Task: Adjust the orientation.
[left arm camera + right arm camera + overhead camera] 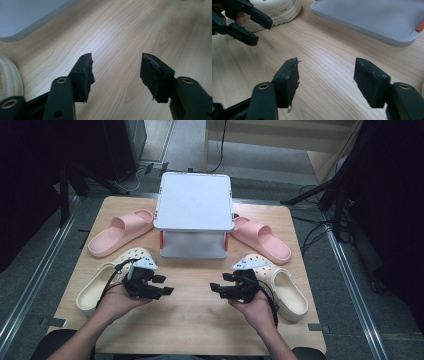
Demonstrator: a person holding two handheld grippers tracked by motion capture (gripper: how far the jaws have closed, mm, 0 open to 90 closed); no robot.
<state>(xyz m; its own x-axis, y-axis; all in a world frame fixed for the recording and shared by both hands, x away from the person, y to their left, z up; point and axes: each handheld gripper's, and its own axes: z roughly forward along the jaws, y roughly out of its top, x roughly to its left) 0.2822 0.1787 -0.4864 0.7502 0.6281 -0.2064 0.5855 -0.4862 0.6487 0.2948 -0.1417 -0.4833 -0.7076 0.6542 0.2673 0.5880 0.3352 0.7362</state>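
My left gripper (164,285) hovers over the front left of the wooden table (195,325), open, with nothing between its jaws (116,67). My right gripper (219,284) faces it from the right, also open and empty (327,72). A cream clog (112,275) lies just left of the left gripper, and a second cream clog (282,287) lies right of the right gripper. A pink slide (120,232) rests at the back left and another pink slide (260,239) at the back right. In the right gripper view the left gripper (262,28) shows open beside the cream clog (274,10).
A white two-tier shoe rack (194,215) with orange posts stands at the middle back of the table; its lower shelf (372,17) shows in the right gripper view. Bare wood lies between the two grippers. Dark stands and cables surround the table.
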